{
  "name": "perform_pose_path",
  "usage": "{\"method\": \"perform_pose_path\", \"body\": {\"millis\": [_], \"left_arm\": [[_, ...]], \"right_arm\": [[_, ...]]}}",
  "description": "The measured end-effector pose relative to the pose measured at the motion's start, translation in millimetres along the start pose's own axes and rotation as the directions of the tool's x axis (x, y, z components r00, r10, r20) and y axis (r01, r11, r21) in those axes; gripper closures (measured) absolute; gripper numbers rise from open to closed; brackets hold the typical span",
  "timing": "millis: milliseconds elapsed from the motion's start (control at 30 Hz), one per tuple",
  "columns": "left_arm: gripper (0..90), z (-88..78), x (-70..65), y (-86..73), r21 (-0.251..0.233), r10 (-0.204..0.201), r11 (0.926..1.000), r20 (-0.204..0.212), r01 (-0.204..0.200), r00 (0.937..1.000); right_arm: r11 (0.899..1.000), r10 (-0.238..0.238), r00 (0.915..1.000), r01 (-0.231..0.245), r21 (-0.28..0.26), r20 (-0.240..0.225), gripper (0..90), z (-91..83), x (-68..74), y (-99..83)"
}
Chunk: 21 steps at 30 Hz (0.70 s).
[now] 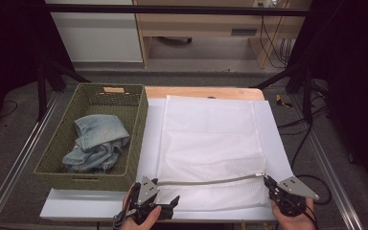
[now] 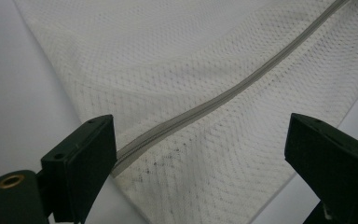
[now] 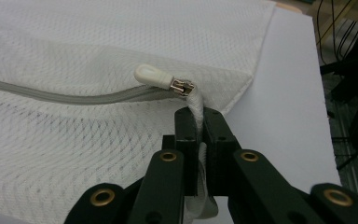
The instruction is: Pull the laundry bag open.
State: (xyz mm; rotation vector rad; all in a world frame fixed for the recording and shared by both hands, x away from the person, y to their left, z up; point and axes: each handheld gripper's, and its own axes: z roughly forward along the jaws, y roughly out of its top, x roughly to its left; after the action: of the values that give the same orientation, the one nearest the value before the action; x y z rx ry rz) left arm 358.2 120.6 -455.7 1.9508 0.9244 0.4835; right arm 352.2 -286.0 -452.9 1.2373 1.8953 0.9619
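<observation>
A white mesh laundry bag (image 1: 211,139) lies flat on a white board (image 1: 76,208). Its grey zipper (image 1: 206,181) runs across the near end. My right gripper (image 1: 267,180) is at the zipper's right end. In the right gripper view this gripper (image 3: 198,114) is shut on a fold of the bag's fabric just below the white zipper pull (image 3: 153,75). My left gripper (image 1: 165,191) stands open at the zipper's left end. In the left gripper view its jaws (image 2: 200,144) are spread wide over the mesh and the zipper (image 2: 223,95), and touch neither.
A woven green basket (image 1: 139,124) stands left of the bag, with a pair of light blue jeans (image 1: 98,141) inside. The wooden table edge (image 1: 196,92) shows beyond the board. Cables and dark stands lie at the right.
</observation>
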Motion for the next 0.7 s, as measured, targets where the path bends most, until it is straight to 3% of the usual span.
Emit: {"method": "perform_pose_path", "body": {"millis": [267, 700], "left_arm": [[9.2, 5.1, -5.1, -2.1, 0.019, 0.009, 0.9998, 0.016, -0.010, 0.9998], [9.3, 10.8, -1.6, -3.9, -0.008, -0.024, 0.9997, 0.027, 0.024, 0.9993]], "right_arm": [[1.000, -0.004, 1.0000, 0.004, -0.024, -0.009, 85.7, -1.8, -1.6, -0.6], [0.999, -0.022, 0.9994, 0.021, -0.029, -0.026, 85.7, -1.3, 1.4, 1.3]]}}
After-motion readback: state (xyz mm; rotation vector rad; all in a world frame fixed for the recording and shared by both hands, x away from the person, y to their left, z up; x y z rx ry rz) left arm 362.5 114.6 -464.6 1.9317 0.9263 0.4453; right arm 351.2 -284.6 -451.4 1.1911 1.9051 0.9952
